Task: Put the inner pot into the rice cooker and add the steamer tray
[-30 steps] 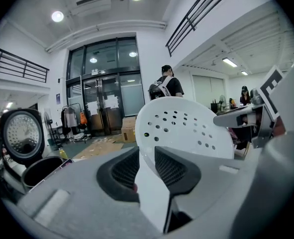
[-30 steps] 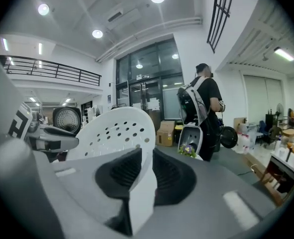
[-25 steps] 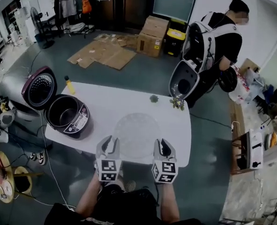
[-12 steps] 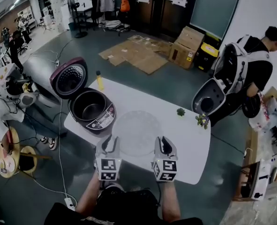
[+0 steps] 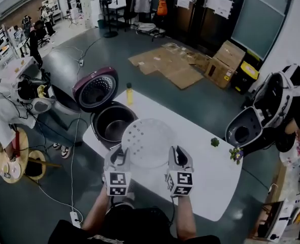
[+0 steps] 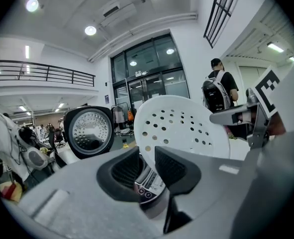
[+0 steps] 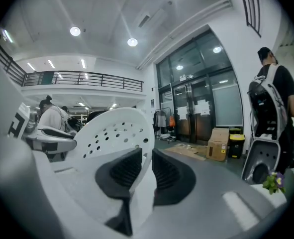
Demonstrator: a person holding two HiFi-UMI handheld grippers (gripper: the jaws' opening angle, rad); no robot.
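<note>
A white round steamer tray (image 5: 148, 142) with small holes hangs over the white table (image 5: 215, 187), held by its two near edges. My left gripper (image 5: 118, 159) is shut on its left rim, my right gripper (image 5: 177, 159) on its right rim. The tray's far left edge overlaps the rim of the open rice cooker (image 5: 111, 125), whose dark inner pot sits inside and whose maroon lid (image 5: 95, 89) stands up. In the left gripper view the tray (image 6: 181, 126) rises between the jaws of the left gripper (image 6: 147, 166), with the cooker's panel below. The right gripper (image 7: 147, 171) pinches the tray (image 7: 114, 131) too.
A yellow bottle (image 5: 129, 93) stands behind the cooker. A small green plant (image 5: 214, 142) and a flower sprig (image 5: 236, 154) sit near the table's right edge. A person with a backpack (image 5: 292, 105) stands at the right beside another open cooker (image 5: 245, 130). Cardboard (image 5: 175, 65) lies on the floor.
Both grippers have carried the tray leftward from the middle of the table to the cooker's edge. The cooker has come closer to the tray in the head view.
</note>
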